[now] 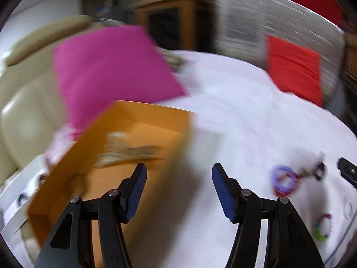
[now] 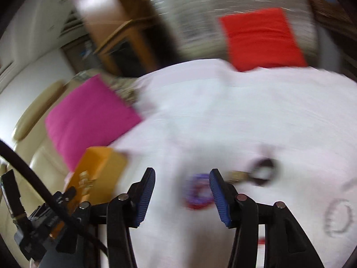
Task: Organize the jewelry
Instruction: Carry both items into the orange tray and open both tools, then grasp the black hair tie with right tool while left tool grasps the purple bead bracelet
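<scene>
Both views are blurred by motion. An open orange box (image 1: 125, 147) lies on a white cloth (image 1: 234, 122) and holds a pale chain or trinket (image 1: 125, 150). My left gripper (image 1: 179, 174) is open and empty above the box's right edge. Purple and red bracelets (image 1: 284, 181) and a dark ring piece (image 1: 316, 170) lie to its right, a green-and-red bracelet (image 1: 322, 226) nearer. In the right wrist view my right gripper (image 2: 181, 178) is open and empty, just short of the purple and red bracelets (image 2: 198, 193). A dark ring (image 2: 264, 169) and a clear beaded bracelet (image 2: 338, 217) lie right of it. The orange box (image 2: 98, 172) is left.
A pink cushion (image 1: 111, 71) lies behind the box on a cream sofa (image 1: 24, 111). A red cushion (image 1: 294, 67) sits at the far right of the cloth. A wooden cabinet (image 1: 169, 15) stands behind. The left gripper's body and cable (image 2: 42, 218) show at the right view's lower left.
</scene>
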Available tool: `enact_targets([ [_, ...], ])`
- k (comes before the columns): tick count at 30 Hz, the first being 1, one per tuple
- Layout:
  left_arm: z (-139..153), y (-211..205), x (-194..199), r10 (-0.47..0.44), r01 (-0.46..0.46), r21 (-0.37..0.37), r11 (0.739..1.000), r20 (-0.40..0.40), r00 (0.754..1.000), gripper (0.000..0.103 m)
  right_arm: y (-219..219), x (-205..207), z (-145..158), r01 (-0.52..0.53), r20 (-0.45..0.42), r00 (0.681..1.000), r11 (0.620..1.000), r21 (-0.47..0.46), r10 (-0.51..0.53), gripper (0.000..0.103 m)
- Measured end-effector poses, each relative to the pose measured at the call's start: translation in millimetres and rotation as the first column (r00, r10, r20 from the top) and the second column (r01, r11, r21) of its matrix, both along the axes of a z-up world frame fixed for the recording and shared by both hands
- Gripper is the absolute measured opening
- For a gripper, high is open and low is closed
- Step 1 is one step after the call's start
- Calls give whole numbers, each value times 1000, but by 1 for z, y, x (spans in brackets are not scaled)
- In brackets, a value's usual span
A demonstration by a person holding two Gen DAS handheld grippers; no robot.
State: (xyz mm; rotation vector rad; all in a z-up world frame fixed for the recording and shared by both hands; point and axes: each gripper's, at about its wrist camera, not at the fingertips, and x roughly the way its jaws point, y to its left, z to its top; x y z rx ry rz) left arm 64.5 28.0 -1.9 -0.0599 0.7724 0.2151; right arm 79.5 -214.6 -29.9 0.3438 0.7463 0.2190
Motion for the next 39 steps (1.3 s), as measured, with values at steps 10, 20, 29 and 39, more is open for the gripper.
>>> enact_targets([
  [10,-49,-71,64,-336,315,-143,938,-158,929,62,-94,28,-52,130,-138,984,985,114,-114,50],
  [20,-75,-84,106,-411,365,-244,898,-175,895,42,-83,53,-73,53,-155,987,993,105,-36,24],
  [29,-76,-92,101,-436,395,-218,893,-192,879,8,-83,38,-59,87,-127,989,992,91,-75,8],
  [39,-39,-41,70,-374,348,-226,910,-82,924,8,-100,11,-30,111,-87,991,978,177,-97,8],
])
